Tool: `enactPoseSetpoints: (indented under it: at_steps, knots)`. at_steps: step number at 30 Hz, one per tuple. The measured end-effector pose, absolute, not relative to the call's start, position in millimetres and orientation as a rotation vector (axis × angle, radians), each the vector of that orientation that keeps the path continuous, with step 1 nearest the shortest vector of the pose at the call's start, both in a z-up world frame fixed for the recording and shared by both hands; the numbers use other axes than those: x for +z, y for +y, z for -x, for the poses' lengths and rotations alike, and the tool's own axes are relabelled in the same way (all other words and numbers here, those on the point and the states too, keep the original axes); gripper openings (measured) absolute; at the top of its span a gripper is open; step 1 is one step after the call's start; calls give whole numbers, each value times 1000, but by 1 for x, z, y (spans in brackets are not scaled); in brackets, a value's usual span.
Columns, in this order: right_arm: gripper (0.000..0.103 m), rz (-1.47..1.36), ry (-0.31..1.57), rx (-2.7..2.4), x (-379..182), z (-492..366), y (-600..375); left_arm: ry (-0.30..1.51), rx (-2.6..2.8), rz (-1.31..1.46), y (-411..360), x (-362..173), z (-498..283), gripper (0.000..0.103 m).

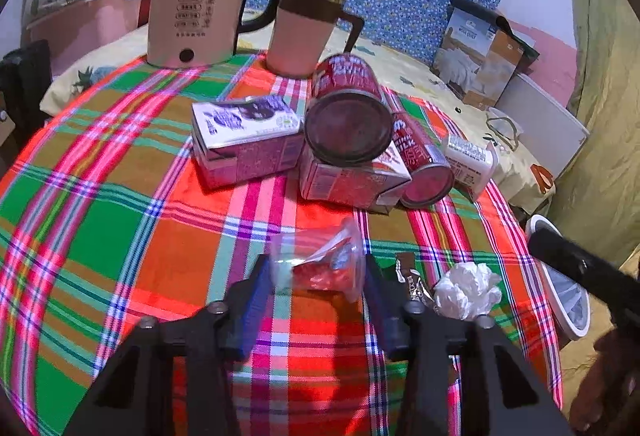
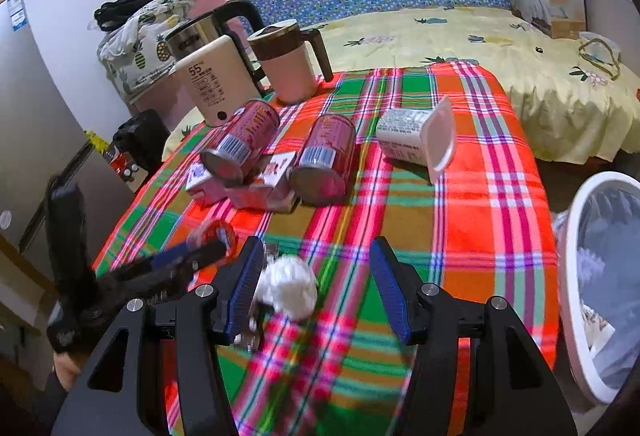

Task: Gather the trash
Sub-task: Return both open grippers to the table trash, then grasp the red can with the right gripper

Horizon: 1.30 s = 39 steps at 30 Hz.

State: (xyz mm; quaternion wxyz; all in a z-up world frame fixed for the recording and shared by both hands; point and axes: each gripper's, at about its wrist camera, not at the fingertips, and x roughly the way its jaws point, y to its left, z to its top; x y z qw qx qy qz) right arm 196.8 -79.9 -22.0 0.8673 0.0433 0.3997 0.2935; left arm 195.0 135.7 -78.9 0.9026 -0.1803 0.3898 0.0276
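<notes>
On the plaid tablecloth (image 1: 120, 204), a clear plastic wrapper with red contents (image 1: 320, 268) sits between the blue pads of my left gripper (image 1: 318, 294); both pads meet its edges. The right wrist view shows that same left gripper (image 2: 200, 254) with the red wrapper (image 2: 216, 232) at its tips. A crumpled white paper ball (image 2: 288, 290) lies inside my right gripper (image 2: 318, 294), against the left pad, with a wide gap to the right pad. That ball (image 1: 466, 290) lies beside a brown wrapper (image 1: 412, 282) in the left wrist view.
Two red cans (image 1: 348, 108) (image 1: 424, 164), a purple carton (image 1: 248, 140), a red carton (image 1: 352, 180) and a white cup (image 1: 472, 160) lie mid-table. A kettle (image 1: 192, 12) and mug (image 1: 300, 32) stand behind. A white-rimmed bin (image 2: 572, 276) stands off the right edge.
</notes>
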Motion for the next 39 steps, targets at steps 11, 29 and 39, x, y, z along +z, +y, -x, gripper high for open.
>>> enactPoseSetpoints:
  at_steps: [11, 29, 39]
  knots:
    - [58, -130, 840, 578, -27, -237, -54, 768, 58, 365, 135, -73, -191, 43]
    - [58, -190, 966, 557, -51, -269, -43, 737, 19, 423, 150, -73, -184, 43]
    - [55, -181, 965, 577, -48, -261, -43, 731, 32, 401, 146, -72, -182, 43]
